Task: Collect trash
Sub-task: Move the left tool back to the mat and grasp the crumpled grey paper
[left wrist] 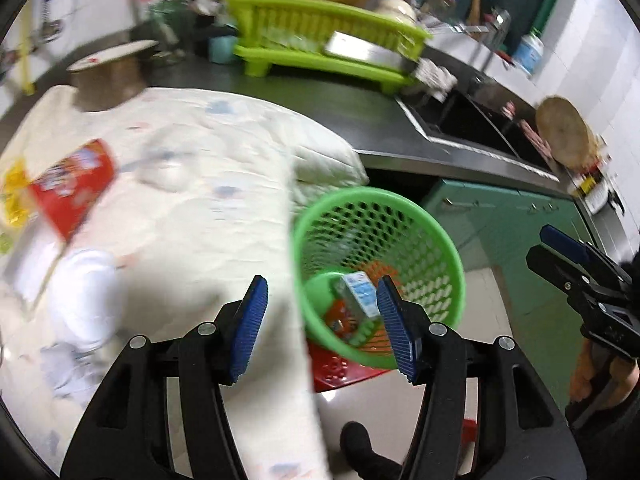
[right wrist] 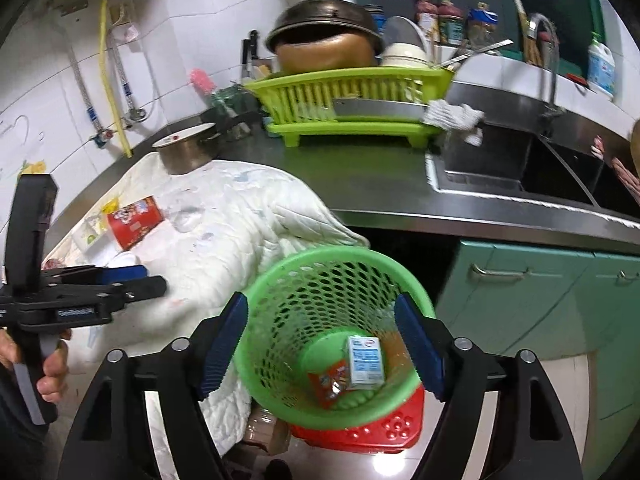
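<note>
A green mesh waste basket (right wrist: 280, 280) (left wrist: 440, 248) stands on a red stool below the counter edge. Inside lie a small white-blue carton (right wrist: 363, 362) (left wrist: 360, 294) and an orange wrapper (right wrist: 326, 384). My right gripper (right wrist: 322, 344) is open and empty, just above the basket mouth. My left gripper (left wrist: 322, 324) is open and empty, over the edge of the white quilted cloth (left wrist: 208, 200) beside the basket. A red paper cup (right wrist: 134, 222) (left wrist: 74, 186), yellow wrappers (left wrist: 14, 196) and a white crumpled item (left wrist: 86, 292) lie on the cloth.
A metal pot (right wrist: 188, 152) stands at the cloth's far end. A green dish rack (right wrist: 348, 96) with a bowl sits on the dark counter, a sink (right wrist: 516, 168) to its right. Teal cabinets (right wrist: 540, 300) stand under the counter. The red stool (right wrist: 372, 428) holds the basket.
</note>
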Action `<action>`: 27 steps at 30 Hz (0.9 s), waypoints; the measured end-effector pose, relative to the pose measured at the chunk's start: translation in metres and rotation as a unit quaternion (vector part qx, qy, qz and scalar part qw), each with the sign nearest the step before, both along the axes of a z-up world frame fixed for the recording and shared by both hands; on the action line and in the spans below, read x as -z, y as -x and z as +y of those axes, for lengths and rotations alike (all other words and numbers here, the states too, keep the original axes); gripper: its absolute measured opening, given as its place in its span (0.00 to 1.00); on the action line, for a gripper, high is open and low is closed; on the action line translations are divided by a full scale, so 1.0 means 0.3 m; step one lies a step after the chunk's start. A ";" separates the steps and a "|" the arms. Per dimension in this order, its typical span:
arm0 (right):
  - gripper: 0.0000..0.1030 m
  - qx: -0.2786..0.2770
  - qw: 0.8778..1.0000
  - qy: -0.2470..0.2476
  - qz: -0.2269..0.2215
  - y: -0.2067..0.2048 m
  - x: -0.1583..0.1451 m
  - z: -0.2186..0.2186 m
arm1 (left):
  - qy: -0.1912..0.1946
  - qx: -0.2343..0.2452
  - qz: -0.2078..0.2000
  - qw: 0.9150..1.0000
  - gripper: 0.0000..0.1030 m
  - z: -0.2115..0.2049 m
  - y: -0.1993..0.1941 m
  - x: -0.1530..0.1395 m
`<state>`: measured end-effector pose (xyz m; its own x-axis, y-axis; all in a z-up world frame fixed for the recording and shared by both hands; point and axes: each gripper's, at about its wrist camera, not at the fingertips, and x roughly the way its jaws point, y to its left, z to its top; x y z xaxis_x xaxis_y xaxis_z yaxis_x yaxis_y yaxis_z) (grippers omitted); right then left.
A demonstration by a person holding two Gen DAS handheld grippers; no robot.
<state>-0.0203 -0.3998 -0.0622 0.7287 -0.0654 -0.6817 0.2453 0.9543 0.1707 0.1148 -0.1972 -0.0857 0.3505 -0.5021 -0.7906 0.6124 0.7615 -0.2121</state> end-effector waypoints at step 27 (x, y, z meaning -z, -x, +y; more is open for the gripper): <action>0.81 -0.147 0.989 -0.012 -0.011 -0.240 -0.027 0.351 | -0.046 -0.171 -0.012 0.984 0.74 0.551 -0.038 0.108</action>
